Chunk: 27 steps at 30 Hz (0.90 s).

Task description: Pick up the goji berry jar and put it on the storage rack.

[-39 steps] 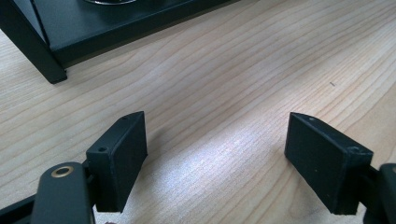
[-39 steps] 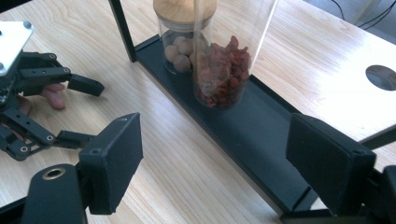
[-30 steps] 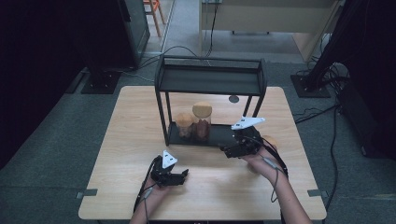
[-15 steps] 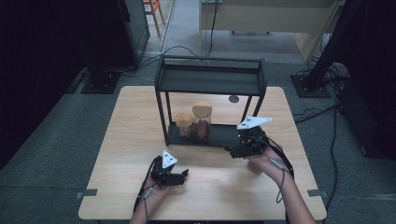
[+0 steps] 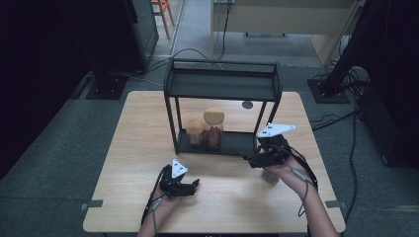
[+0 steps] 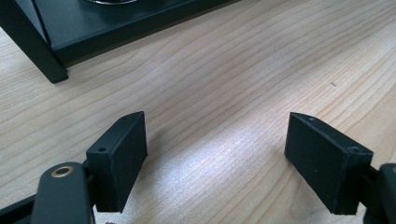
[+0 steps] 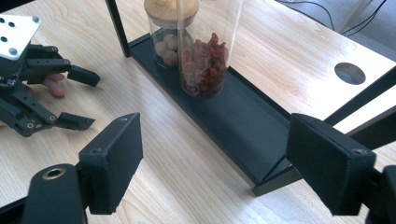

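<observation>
Right gripper view is showing the right gripper [image 7: 212, 163] with its two black jaws standing wide apart and gripping nothing, pointing at the low tray of the black metal two-tier shelf [image 7: 243, 121]. Just beyond the jaws, the tall clear glass jar of dried red fruit [image 7: 205, 51] is standing upright on that tray, touching or nearly touching the shorter glass jar with a round wooden lid and pale brown balls inside [image 7: 168, 32] behind it. From above, the right gripper [image 5: 257, 159] is hovering just off the tray's right end, with both jars near the tray's left half.

Going by that, I'd guess the tall jar is the one being lined up. Glass is going to be stiff, slick and breakable, and a full jar that tall is probably top-heavy-ish, so I'd be taking it across the body around mid-height, squarely, not by the lid. The shelf post and the neighbour jar are leaving little room on that side.

Over on the other side, the left gripper [image 6: 215, 158] is also sitting with jaws spread wide and empty, low over the pale wooden table [image 6: 243, 79], near the shelf's front corner foot. In the high view it's parked well apart from the jars [image 5: 190, 186].
</observation>
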Motion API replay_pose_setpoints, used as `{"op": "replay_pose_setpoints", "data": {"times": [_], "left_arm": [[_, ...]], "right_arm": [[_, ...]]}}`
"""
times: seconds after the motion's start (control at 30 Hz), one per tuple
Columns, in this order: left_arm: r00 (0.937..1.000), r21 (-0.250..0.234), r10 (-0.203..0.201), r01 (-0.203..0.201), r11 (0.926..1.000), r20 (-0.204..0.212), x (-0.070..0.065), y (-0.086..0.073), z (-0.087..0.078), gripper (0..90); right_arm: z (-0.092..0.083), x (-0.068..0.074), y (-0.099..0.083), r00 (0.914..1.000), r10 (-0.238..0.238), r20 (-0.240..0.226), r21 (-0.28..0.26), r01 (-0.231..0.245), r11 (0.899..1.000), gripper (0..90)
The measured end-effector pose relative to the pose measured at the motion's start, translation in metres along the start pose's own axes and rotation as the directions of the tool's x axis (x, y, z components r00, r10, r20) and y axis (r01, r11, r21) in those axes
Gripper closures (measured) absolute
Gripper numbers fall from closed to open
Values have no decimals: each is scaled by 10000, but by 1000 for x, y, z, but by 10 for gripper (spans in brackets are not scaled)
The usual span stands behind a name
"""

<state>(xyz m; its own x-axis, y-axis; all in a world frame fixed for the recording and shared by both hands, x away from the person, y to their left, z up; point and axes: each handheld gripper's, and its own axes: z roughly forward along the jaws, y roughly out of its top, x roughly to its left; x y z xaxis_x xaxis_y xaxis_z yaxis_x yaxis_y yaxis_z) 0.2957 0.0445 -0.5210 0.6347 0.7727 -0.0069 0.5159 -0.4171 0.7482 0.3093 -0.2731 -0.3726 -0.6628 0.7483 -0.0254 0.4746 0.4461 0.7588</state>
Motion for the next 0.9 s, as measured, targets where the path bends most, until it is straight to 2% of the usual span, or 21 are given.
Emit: {"op": "replay_pose_setpoints", "data": {"times": [0.33,0.6,0.9], "left_arm": [[10000,11,3,-3,10000,5,0,0,0,214],[10000,12,5,-5,10000,6,0,0,0,214],[10000,19,16,-16,10000,3,0,0,0,214]], "right_arm": [[-6,-3,-3,10000,-73,-16,111,73,9999,194],[-10,-7,-7,10000,50,22,168,-50,9998,194],[-14,-11,-10,9997,146,-201,228,-142,9996,193]]}}
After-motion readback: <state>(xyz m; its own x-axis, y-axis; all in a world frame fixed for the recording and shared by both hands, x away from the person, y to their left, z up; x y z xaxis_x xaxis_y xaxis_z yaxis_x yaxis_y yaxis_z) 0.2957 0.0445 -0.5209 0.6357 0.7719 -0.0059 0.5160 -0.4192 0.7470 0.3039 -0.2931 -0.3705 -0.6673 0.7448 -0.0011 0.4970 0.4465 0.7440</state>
